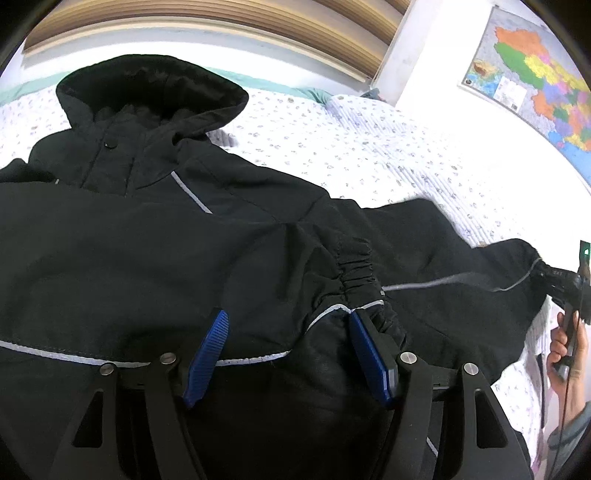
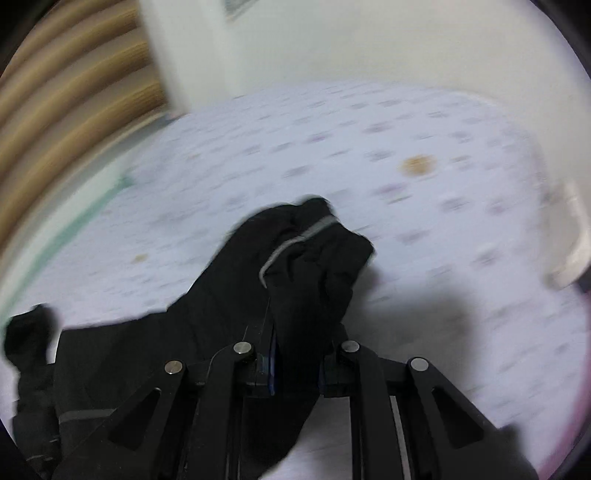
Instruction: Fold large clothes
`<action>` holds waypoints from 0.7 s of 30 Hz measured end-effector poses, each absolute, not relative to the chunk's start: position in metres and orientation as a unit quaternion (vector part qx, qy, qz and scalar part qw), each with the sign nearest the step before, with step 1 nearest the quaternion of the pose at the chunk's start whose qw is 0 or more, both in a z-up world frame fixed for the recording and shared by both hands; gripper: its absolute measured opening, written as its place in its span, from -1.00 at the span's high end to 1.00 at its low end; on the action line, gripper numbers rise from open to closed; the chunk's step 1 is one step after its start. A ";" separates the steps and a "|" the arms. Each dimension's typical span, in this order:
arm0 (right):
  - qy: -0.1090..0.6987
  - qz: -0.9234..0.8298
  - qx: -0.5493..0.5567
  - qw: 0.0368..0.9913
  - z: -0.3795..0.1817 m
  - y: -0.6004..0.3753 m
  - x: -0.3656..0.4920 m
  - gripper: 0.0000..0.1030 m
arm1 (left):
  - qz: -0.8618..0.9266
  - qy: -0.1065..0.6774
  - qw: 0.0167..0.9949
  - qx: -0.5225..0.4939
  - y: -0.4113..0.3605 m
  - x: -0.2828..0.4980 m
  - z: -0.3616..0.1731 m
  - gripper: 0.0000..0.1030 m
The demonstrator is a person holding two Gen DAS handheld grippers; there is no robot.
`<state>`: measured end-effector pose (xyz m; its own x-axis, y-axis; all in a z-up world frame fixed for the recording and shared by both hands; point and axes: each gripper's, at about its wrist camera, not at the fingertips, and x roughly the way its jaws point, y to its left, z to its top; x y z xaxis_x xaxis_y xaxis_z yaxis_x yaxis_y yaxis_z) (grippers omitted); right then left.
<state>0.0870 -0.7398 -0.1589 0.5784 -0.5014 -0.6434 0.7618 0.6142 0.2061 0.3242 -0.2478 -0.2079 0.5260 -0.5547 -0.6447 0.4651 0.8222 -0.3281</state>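
While the bed with its white sheet printed in small purple flowers [image 1: 388,155] takes up most of both views, a large black hooded jacket of padded fabric [image 1: 129,240] lies spread across it, front side up. Its hood [image 1: 147,88] points toward the far edge of the bed, where a teal strip of bedding [image 1: 266,79] runs below a wooden slatted blind [image 1: 221,26]. A colourful wall map [image 1: 535,85] hangs on the white wall at the right.

1 sleeve with an elastic gathered cuff [image 1: 356,275] is folded inward over the jacket body; thin grey reflective piping [image 1: 192,197] crosses the chest and hem. The other sleeve [image 1: 461,258] stretches out to the right across the sheet.

The left gripper [image 1: 288,350] hovers low over the folded cuff with its 2 blue ribbed fingers [image 1: 207,354] standing apart; no fabric is pinched between them, though the right-hand finger sits just beside the cuff.

The right gripper [image 2: 295,365], seen blurred in its own view, has its fingers closed tight on the end of the outstretched sleeve [image 2: 295,258], which bunches up above them. From the left wrist view, the person's hand [image 1: 565,350] holding that gripper shows at the right edge.
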 end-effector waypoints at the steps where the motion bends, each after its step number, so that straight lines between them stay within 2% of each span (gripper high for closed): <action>1: 0.275 -0.367 0.242 0.855 -0.161 -0.744 0.085 0.64 | -0.290 0.389 0.873 -0.051 -0.250 0.324 -0.208 -0.36; 7: 0.290 -0.373 0.187 0.862 -0.158 -0.725 0.097 0.65 | -0.286 0.389 0.875 -0.039 -0.254 0.323 -0.208 -0.38; 13: 0.275 -0.282 0.193 0.899 -0.115 -0.675 0.108 0.65 | -0.288 0.395 0.871 -0.047 -0.253 0.325 -0.205 -0.38; 17: 0.283 -0.206 0.172 0.921 -0.079 -0.611 0.124 0.65 | -0.326 0.444 0.825 -0.122 -0.229 0.336 -0.191 -0.38; 21: 0.293 -0.138 0.132 0.937 -0.051 -0.538 0.143 0.65 | -0.332 0.436 0.822 -0.157 -0.186 0.323 -0.150 -0.37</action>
<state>0.1434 -0.5382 -0.0510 0.7905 -0.1812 -0.5850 0.3358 0.9271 0.1665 0.3235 -0.1865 -0.1498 0.4009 -0.6820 -0.6118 0.4080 0.7308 -0.5473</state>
